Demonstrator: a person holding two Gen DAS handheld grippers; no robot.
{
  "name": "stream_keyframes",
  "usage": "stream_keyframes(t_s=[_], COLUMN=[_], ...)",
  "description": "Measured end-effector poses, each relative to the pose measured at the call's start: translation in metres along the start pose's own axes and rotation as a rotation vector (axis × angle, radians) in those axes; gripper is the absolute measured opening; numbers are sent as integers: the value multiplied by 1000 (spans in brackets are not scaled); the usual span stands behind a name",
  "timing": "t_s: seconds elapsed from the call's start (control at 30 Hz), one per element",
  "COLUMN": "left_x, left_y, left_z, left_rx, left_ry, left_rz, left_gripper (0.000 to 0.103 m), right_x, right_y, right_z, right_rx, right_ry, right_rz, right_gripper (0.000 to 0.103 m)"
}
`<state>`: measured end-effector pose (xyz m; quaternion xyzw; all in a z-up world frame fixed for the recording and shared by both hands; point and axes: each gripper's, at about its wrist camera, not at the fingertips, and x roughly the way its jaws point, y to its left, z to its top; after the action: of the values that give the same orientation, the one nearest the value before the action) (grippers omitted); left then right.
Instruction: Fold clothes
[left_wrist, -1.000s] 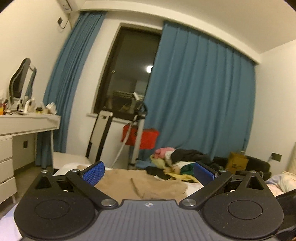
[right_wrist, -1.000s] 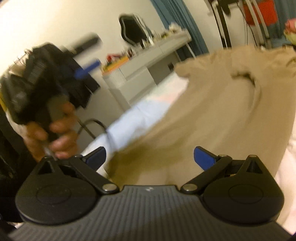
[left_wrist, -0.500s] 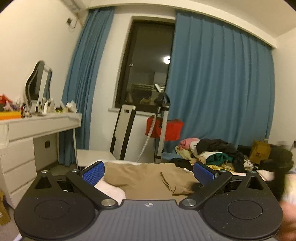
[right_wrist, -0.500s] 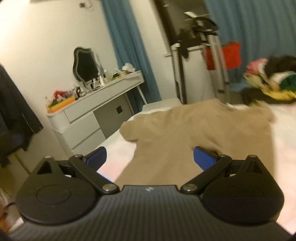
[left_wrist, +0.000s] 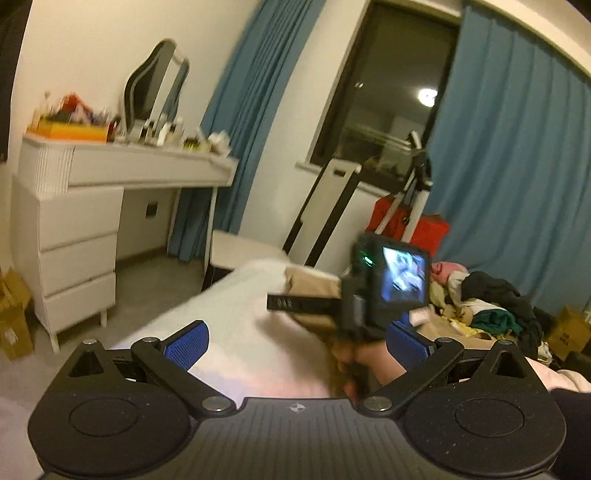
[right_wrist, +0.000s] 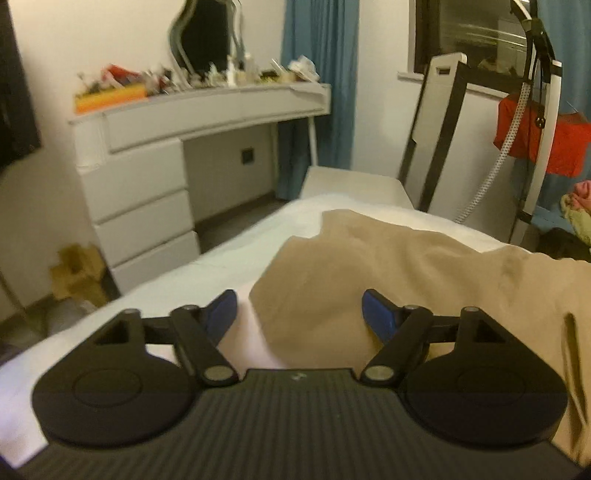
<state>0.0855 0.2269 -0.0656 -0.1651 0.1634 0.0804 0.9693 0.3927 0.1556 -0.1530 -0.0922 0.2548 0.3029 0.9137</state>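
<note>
Right gripper (right_wrist: 300, 314) jaws spread wide, low over the tan garment (right_wrist: 424, 280) – contact unclear, nothing pinched. Left gripper (left_wrist: 295, 341) also wide apart, empty, above the white bed (left_wrist: 229, 332). Garment lies flat on the bed, long axis running away from the right camera toward the white chair (right_wrist: 439, 122).

Garment (right_wrist: 388, 266) on the bed (right_wrist: 221, 266), dresser (right_wrist: 155, 177) to its left, chair (right_wrist: 436, 147) behind.
</note>
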Motion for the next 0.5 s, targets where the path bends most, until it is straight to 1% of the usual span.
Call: stream_keyframes(t_s=[0.03,0.07,0.1,0.13,0.17,0.3,0.37,0.47,0.5], left_x=[4,5,5,6,7,10,10,2,-1], left_y=[3,4,5,7,8,14,15,9,6], left_z=[0,0,0,0,0,1,1,2,2], left_rx=[-8,-10,-12,-14,-16,-24,-23,-3,2], left_ry=[6,6,7,7,8,10,8,-2,-3], left_rz=[1,0,-1,-2,-3,-7,-11,-30,-38], left_gripper=[103,103,103,103,103,103,103,103,103], right_x=[5,10,7,4,1,-49,-76,-125,-144], right_y=[0,0,-5,-9,-14,-42,-61,-96,-109], right_z=[1,1,2,2,3,19,29,35,33], right_rx=[8,15,39,62,85,170,214,283,305], right_ry=[4,7,-5,-17,-29,-199,-271,-374,-408], right_rz=[-14,-29,-41,-53,-66,-99,-127,-200,-240], right_gripper=[58,34,18,7,7,7,6,6,6])
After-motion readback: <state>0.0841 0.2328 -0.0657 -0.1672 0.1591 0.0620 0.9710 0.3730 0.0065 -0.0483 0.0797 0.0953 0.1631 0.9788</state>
